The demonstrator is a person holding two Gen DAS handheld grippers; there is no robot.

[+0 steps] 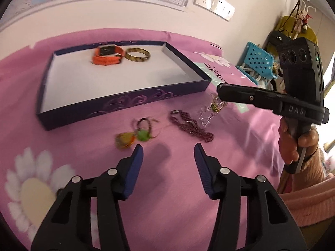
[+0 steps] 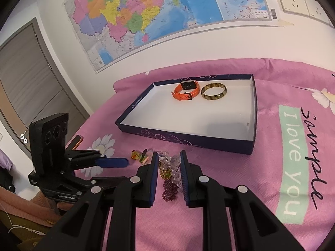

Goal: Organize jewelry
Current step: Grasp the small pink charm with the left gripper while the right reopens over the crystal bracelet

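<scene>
A dark purple box lid (image 1: 129, 102) (image 2: 209, 140) with a white inside lies on the pink cloth. It holds an orange watch (image 1: 106, 55) (image 2: 185, 92) and a gold-brown bangle (image 1: 138, 55) (image 2: 213, 92). In front of it lie a ring with green and yellow charms (image 1: 136, 133) (image 2: 140, 155), a dark red bead bracelet (image 1: 190, 126) (image 2: 169, 190) and a clear crystal bracelet with a gold-green charm (image 1: 213, 108) (image 2: 169, 167). My left gripper (image 1: 168, 152) is open, just short of the charms. My right gripper (image 2: 168, 161) (image 1: 219, 89) has its jaws partly closed around the crystal bracelet.
A pink flowered cloth (image 2: 272, 167) covers the table. A map (image 2: 146, 10) and wall sockets (image 1: 213, 2) are on the wall behind. A blue perforated basket (image 1: 257, 62) stands beyond the table's right edge. A door (image 2: 27, 83) is at far left.
</scene>
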